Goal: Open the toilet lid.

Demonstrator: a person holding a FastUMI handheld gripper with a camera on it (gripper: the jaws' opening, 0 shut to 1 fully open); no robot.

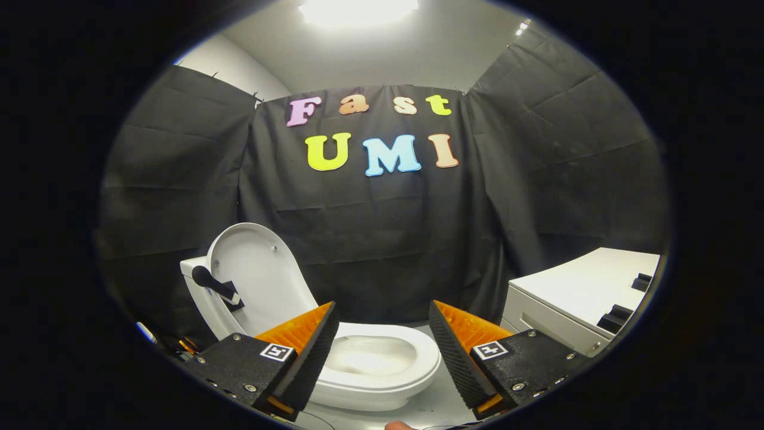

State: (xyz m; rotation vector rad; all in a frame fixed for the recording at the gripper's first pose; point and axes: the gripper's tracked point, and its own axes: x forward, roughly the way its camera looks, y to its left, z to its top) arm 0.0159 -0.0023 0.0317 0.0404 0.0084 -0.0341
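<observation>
claw point(383, 316) spread empty, toilet lid point(256, 269) raised, bowl point(388, 364) part-hidden

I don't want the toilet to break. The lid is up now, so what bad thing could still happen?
1. The toilet lid stands raised with a black handle sticking out from it; it might tip and slam onto the bowl.
2. The open gripper holds nothing, its fingers just above the bowl rim, so a careless pull-back could bump the rim or the white cabinet.
</observation>
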